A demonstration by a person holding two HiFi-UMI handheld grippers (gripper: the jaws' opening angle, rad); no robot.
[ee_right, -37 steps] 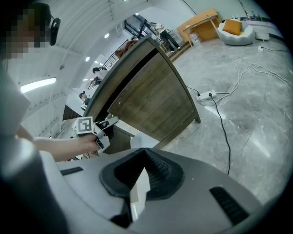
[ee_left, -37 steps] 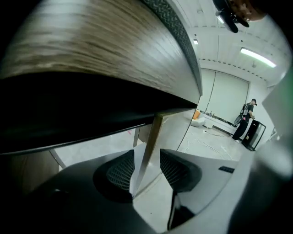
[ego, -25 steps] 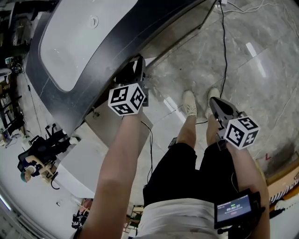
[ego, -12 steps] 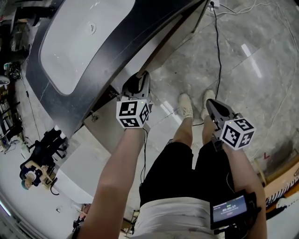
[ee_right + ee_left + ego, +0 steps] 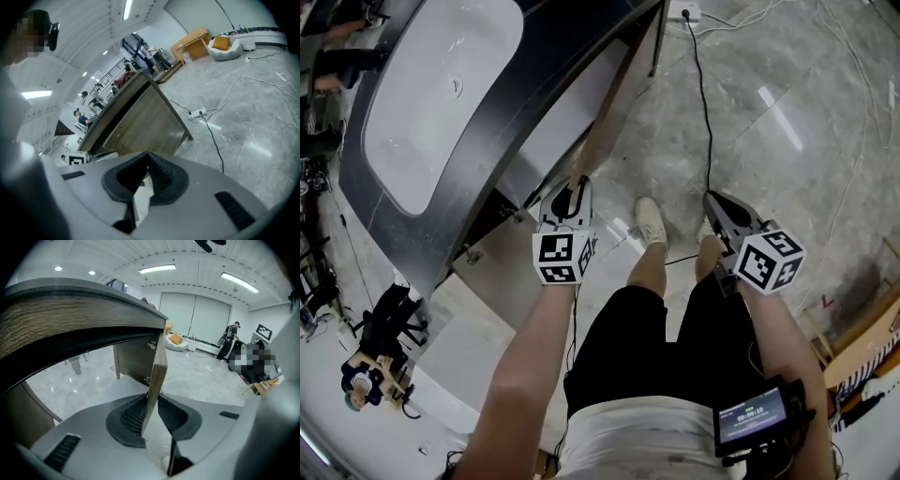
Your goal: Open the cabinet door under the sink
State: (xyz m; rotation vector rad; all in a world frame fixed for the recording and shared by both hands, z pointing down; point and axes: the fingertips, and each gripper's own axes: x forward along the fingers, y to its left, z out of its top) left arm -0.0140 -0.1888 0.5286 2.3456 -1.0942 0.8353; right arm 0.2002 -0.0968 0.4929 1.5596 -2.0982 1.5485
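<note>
The sink (image 5: 441, 94) sits in a dark countertop (image 5: 544, 47) at upper left of the head view. Below it the wooden cabinet door (image 5: 598, 141) stands swung outward, seen edge-on. My left gripper (image 5: 567, 195) holds the door's free edge. In the left gripper view that edge (image 5: 157, 373) runs upright between the pads of the left gripper (image 5: 152, 411). Its jaws have just been closing on the edge, and both pads press on it. My right gripper (image 5: 714, 201) hangs over the floor beside the person's leg, shut and empty. The right gripper (image 5: 143, 180) faces the cabinet (image 5: 140, 122) from a distance.
A power strip (image 5: 684, 11) and its black cable (image 5: 705, 122) lie on the grey marble floor. The person's shoe (image 5: 651, 222) stands between the grippers. A pale panel (image 5: 502, 272) juts out below the counter at left. People stand far off (image 5: 229, 341).
My left gripper has moved away from the counter with the door edge, and the door has swung further out. The right gripper has risen a little.
</note>
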